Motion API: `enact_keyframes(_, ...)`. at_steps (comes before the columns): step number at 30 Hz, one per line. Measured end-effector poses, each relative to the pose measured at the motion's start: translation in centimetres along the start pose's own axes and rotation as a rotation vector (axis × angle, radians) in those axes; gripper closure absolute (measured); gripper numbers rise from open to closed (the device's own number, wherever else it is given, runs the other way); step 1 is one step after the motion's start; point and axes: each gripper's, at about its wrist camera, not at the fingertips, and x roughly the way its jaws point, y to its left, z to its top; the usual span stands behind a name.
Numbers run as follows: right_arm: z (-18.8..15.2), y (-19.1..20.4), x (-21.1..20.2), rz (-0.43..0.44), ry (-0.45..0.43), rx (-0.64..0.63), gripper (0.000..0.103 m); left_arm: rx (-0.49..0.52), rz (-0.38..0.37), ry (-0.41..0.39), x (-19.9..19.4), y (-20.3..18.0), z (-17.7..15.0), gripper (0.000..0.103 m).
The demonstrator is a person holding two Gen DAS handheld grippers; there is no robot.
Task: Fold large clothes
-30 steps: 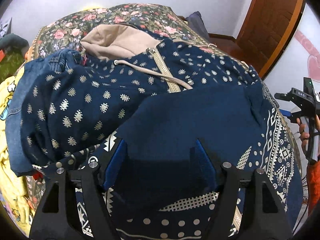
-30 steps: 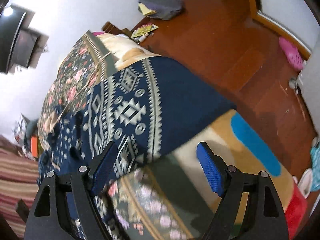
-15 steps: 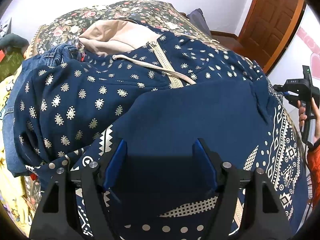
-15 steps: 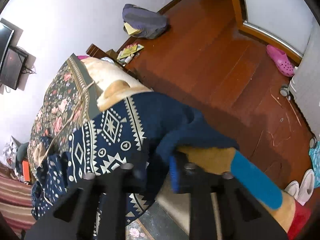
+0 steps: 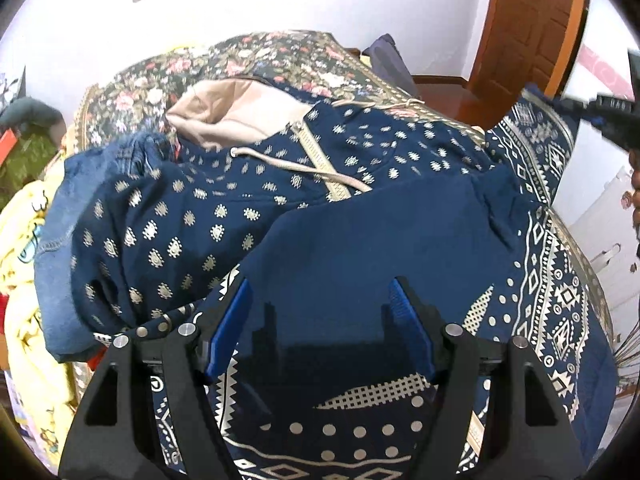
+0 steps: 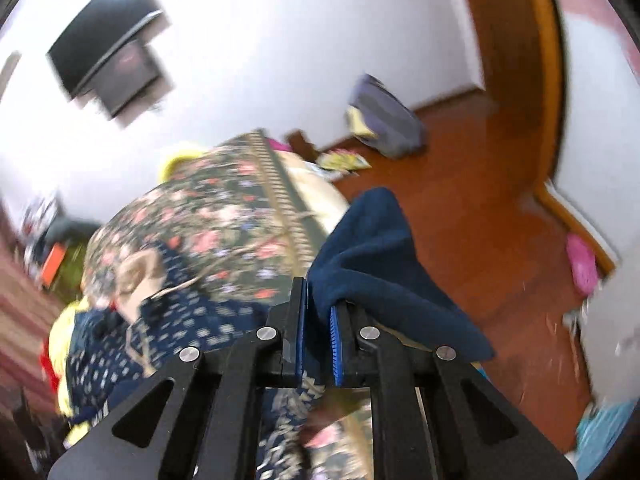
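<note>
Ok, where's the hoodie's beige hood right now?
In the left wrist view, the beige hood lies upper left of centre on the floral bedspread, just above the zipper.

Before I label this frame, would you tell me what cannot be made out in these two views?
- Left wrist view: the right gripper is cut off by the right edge; its jaws are out of sight.
- Left wrist view: the left gripper hides the hoodie hem beneath it.
- Right wrist view: motion blur smears the bedspread pattern and the floor clutter.
</note>
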Motion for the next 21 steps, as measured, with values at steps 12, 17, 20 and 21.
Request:
enact_keyframes(12,-6.5,9.6,3.0,0.187,0.243,-0.293,0.094,0.01,-0.014,0.016,-0.7,-0.2,-2.0,0.033)
enact_keyframes(17,-9.7,9.7,6.1,0.168,0.372,-0.289,0.09,0.001,-0.016,0.042,-0.2,0.3,-2.9,0.033)
enact_keyframes(20,-11.0,9.8,6.5,0.152,0.409,-0.284,0.089,-0.002,-0.013,0.06,0.3,0.6,-3.4,0.033)
enact_keyframes(21,-11.2,9.6,6.8,0.147,0.431,-0.274,0.087,-0.003,-0.01,0.063,0.4,0.7,-3.5,0.033)
